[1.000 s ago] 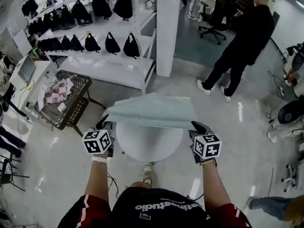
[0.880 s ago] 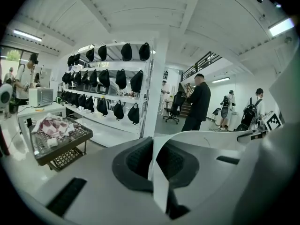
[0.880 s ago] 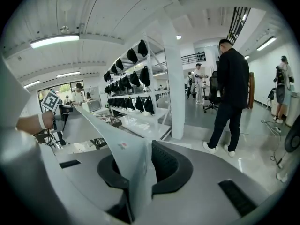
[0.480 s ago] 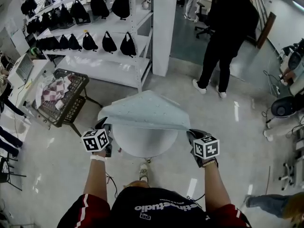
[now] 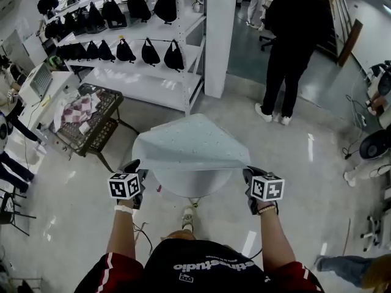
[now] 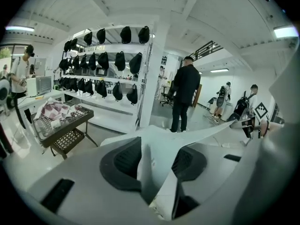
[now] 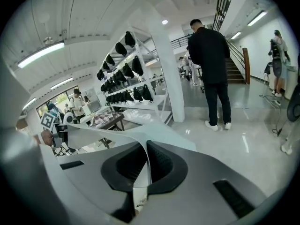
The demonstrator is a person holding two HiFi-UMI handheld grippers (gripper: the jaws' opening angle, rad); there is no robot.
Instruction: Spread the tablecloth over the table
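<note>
Grippers flank the near edge of the tablecloth point(image 5: 189, 142), one at each near corner. The left gripper point(image 5: 134, 170) has its jaws opening. The left gripper view shows a fold of cloth standing between the pads, but the pads are apart and do not press on it. The right gripper point(image 5: 250, 174) is pressed together on the other corner, with a thin edge of cloth pinched flat between its pads.

Key relation: the cloth extends forward and away from both grippers. Its held edge runs crosswise from the left gripper to the right gripper. The round white table point(image 5: 192, 185) sits directly below that edge, between the two grippers, and its near rim shows bare beneath the lifted cloth. Farther out, the cloth covers the table top.

Judgement: only the right hand has a firm hold, so the next move depends on that corner. It needs lowering past the near rim so that the edge settles evenly. An uneven release may pull the cloth to one side.

Surroundings: pale glossy floor point(image 5: 73, 212), a wire cart point(image 5: 91, 124) to the left, a shelf rack point(image 5: 134, 47) of black bags beyond it, and a person in black point(image 5: 293, 35) standing well clear.
</note>
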